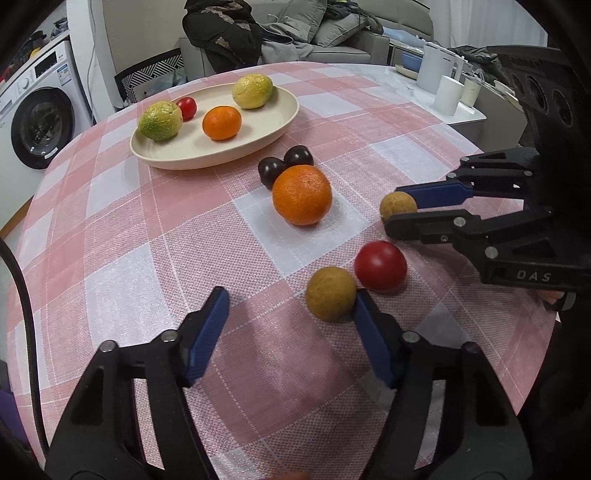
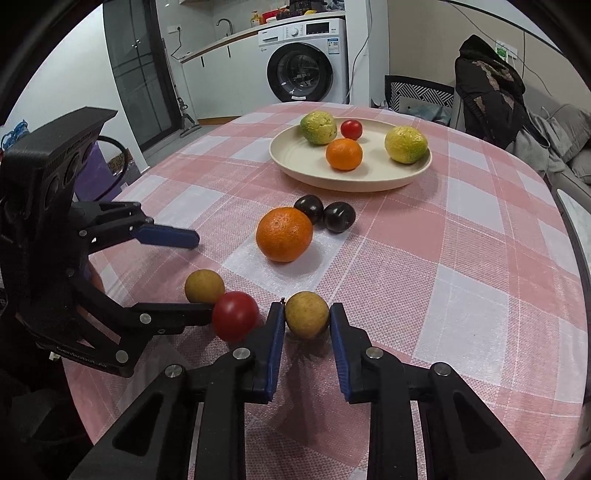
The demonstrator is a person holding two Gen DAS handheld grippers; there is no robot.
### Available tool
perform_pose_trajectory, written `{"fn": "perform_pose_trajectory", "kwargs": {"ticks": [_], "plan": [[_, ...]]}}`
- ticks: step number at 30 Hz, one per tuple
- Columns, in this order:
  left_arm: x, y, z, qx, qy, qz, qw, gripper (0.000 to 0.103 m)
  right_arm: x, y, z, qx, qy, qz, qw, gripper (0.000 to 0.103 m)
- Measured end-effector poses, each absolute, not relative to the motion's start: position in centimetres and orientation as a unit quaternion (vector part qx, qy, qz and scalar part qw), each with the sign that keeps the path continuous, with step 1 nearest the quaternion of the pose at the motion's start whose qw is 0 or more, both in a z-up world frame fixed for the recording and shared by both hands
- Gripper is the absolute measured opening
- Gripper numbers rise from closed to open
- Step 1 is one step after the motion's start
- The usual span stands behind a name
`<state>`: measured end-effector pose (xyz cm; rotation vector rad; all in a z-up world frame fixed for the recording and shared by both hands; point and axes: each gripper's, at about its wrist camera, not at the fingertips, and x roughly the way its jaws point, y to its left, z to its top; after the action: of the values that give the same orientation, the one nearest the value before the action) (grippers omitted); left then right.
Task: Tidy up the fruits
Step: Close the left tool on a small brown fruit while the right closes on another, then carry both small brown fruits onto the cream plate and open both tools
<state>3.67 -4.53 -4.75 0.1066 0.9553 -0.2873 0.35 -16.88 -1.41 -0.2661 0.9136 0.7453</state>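
A cream plate (image 1: 280,125) (image 2: 288,166) holds two yellow-green fruits, a small orange and a small red fruit. On the cloth lie a big orange (image 1: 302,194) (image 2: 284,234), two dark plums (image 1: 284,164) (image 2: 325,213), a red tomato (image 1: 380,266) (image 2: 235,315) and two tan round fruits. My right gripper (image 2: 307,317) (image 1: 397,208) is shut on one tan fruit (image 2: 306,319) (image 1: 398,206), resting on the cloth. My left gripper (image 1: 290,314) (image 2: 199,273) is open and empty; the other tan fruit (image 1: 331,294) (image 2: 204,286) touches the outside of its right finger.
The round table has a pink checked cloth (image 1: 147,229) (image 2: 443,258). A washing machine (image 2: 306,61) (image 1: 37,110), a chair with a dark jacket (image 2: 487,92) and a sofa (image 1: 332,33) stand behind. White cups and a jug (image 1: 447,88) sit on a side counter.
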Motion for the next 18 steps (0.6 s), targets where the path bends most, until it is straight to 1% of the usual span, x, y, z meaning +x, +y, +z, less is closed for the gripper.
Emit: {"fn": "perform_pose_trajectory", "kwargs": {"ticks": [2, 3, 5, 7, 18], "plan": [[3.6, -4.6, -4.7, 0.049, 0.455, -0.145, 0.877, 0.053, 0.5, -17.0, -1.4, -0.123, 0.429, 0.347, 0.825, 0.026], [3.5, -4.7, -4.6, 0.049, 0.453, -0.147, 0.878, 0.05, 0.6, -17.1, -1.3, -0.122, 0.43, 0.345, 0.825, 0.026], [3.4, -4.7, -4.5, 0.047, 0.449, -0.153, 0.879, 0.033, 0.8, -17.2, -1.3, -0.12, 0.43, 0.342, 0.827, 0.026], [3.3, -4.7, -4.5, 0.045, 0.447, -0.157, 0.88, 0.023, 0.8, -17.3, -1.3, -0.119, 0.43, 0.34, 0.828, 0.026], [3.7, -3.6, -4.1, 0.026, 0.437, -0.139, 0.888, 0.023, 0.9, -17.7, -1.1, -0.11, 0.425, 0.336, 0.833, 0.025]]}}
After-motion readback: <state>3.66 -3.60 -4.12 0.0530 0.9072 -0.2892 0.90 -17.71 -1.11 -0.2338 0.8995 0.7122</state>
